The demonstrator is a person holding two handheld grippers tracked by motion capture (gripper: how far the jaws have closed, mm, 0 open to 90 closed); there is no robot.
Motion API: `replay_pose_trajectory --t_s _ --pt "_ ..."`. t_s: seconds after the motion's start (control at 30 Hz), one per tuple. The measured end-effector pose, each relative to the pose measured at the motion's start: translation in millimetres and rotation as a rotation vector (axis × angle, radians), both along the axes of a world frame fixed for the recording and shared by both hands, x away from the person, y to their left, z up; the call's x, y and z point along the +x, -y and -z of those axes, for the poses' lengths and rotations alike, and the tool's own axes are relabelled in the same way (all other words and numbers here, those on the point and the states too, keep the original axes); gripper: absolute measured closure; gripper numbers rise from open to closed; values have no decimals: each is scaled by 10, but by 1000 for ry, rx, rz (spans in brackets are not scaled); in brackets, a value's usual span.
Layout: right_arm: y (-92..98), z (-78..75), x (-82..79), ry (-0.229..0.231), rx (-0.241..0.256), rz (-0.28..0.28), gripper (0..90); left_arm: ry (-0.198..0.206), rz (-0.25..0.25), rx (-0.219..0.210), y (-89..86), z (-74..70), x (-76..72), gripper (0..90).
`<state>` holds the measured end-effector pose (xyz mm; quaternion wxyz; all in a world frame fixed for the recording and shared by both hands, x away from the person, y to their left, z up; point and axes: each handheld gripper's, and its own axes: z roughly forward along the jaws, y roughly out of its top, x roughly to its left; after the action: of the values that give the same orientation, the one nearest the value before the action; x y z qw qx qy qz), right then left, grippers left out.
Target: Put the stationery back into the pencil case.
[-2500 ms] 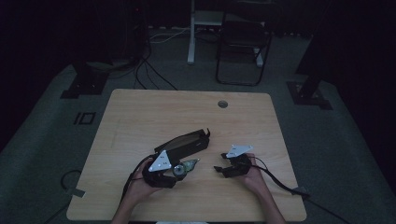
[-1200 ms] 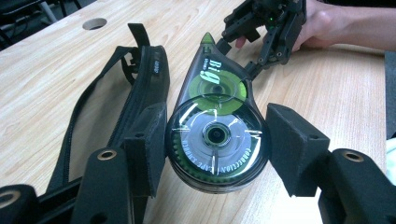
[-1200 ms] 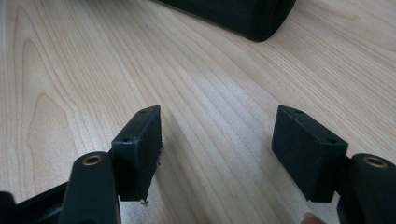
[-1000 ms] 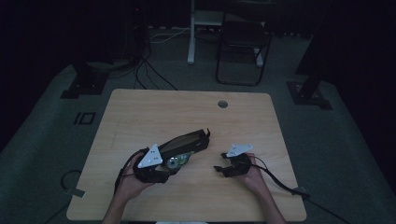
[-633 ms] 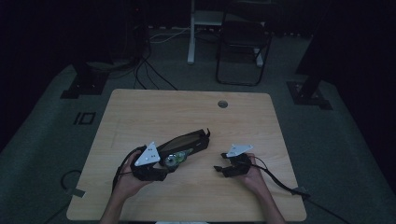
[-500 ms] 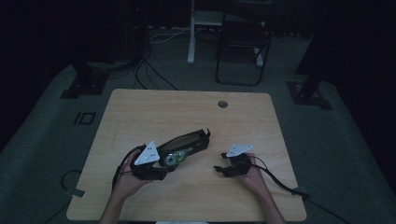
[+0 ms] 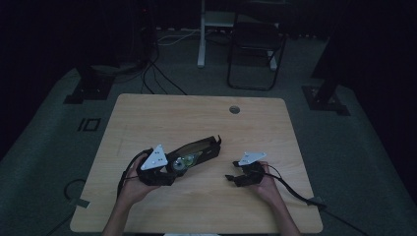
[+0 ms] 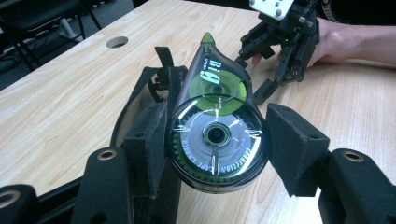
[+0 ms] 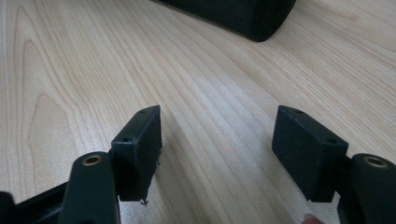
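Loosely between jaws — correction tape (image 8: 217, 135)

A dim room with grey carpet (image 7: 59, 128), a light wooden table (image 7: 196, 118), and a black folding chair (image 7: 255, 46) beyond it.

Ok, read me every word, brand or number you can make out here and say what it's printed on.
"CORRECTION TAPE": round the clear wheel cover of the correction tape dispenser, seen between the jaws in the left gripper view.
A large brand word on its green upper part, starting "Bi": rest unclear.
Small print beside that word: too small to read.
No text on the black pencil case, table or right gripper.
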<state>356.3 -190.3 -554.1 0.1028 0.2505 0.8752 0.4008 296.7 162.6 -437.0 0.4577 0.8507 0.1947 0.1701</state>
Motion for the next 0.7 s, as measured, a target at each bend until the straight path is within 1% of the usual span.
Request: replay_pose_trajectory --t_s 0.37,0.7 --pt "0 0 0 0 0 -1 325 9 -8 4 -12 -49 68 417" --pt "0 0 0 0 0 -3 323 11 -19 3 -19 -61 137 418"
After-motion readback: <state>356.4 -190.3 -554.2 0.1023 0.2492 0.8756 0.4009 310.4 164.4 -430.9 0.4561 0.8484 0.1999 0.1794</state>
